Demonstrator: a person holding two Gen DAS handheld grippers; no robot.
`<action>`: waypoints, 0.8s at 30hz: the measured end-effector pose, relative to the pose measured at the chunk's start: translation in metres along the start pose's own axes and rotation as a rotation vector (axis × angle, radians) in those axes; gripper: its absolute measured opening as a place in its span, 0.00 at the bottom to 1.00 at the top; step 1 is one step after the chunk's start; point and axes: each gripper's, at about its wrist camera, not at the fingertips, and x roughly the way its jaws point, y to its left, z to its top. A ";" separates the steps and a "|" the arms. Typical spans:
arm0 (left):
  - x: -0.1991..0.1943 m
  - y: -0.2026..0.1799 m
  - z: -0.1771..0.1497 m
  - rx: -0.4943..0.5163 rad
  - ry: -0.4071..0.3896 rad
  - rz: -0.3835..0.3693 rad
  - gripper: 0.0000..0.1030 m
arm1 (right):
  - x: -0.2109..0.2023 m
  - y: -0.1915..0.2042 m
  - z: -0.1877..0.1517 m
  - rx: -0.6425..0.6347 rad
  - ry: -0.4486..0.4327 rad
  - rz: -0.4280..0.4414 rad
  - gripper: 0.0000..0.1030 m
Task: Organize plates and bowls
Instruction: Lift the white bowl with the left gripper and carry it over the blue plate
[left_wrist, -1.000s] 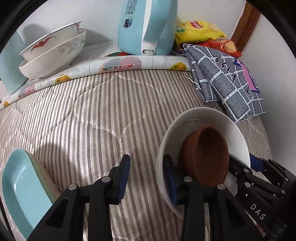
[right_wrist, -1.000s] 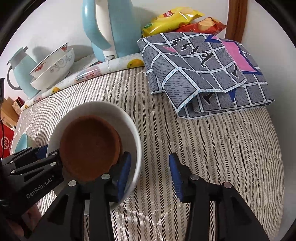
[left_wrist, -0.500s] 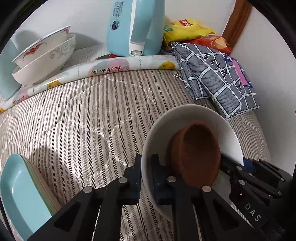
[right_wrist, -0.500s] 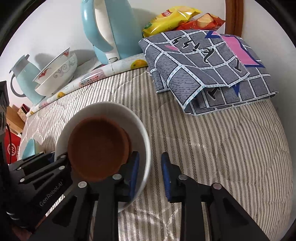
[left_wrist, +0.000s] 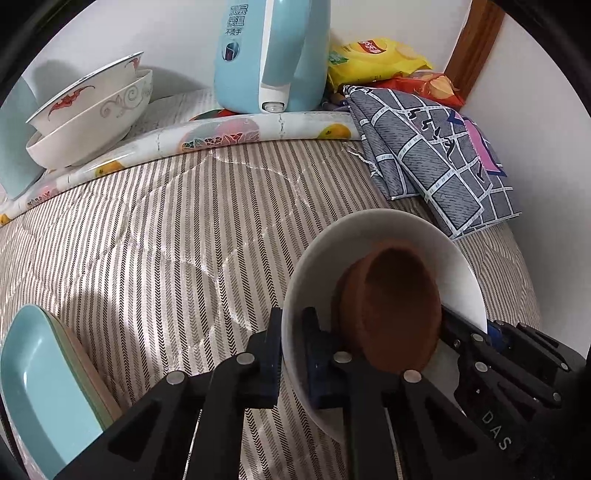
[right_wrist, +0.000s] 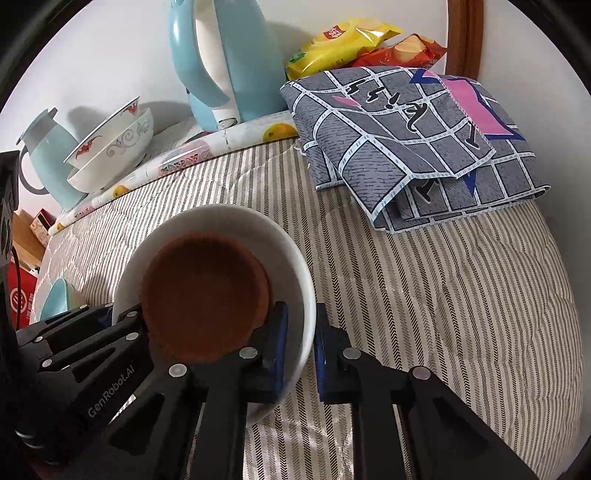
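Observation:
A white bowl (left_wrist: 388, 229) with a brown dish (left_wrist: 391, 306) inside it is held between both grippers above the striped quilt. My left gripper (left_wrist: 291, 354) is shut on the bowl's left rim. My right gripper (right_wrist: 299, 347) is shut on the bowl's right rim (right_wrist: 295, 258); the brown dish (right_wrist: 203, 295) shows there too. Two stacked patterned bowls (left_wrist: 88, 114) stand at the back left. Stacked teal plates (left_wrist: 40, 391) lie at the near left.
A light blue kettle (left_wrist: 269, 55) stands at the back on a fruit-print mat (left_wrist: 221, 133). A folded grey checked cloth (left_wrist: 436, 155) and snack bags (left_wrist: 373, 59) lie at the back right. A pale blue jug (right_wrist: 48, 158) stands far left.
Both grippers have closed from open onto opposite rims of the white bowl. The bowl sits slightly higher and tilted.

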 end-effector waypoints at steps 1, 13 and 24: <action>-0.001 0.000 0.000 0.000 -0.001 -0.001 0.10 | 0.000 0.000 0.000 0.003 0.003 0.002 0.13; -0.015 -0.004 -0.016 0.002 -0.001 -0.001 0.10 | -0.011 -0.002 -0.020 0.041 0.029 0.009 0.12; -0.048 -0.004 -0.032 0.005 -0.036 -0.003 0.10 | -0.042 0.007 -0.038 0.042 -0.008 0.007 0.12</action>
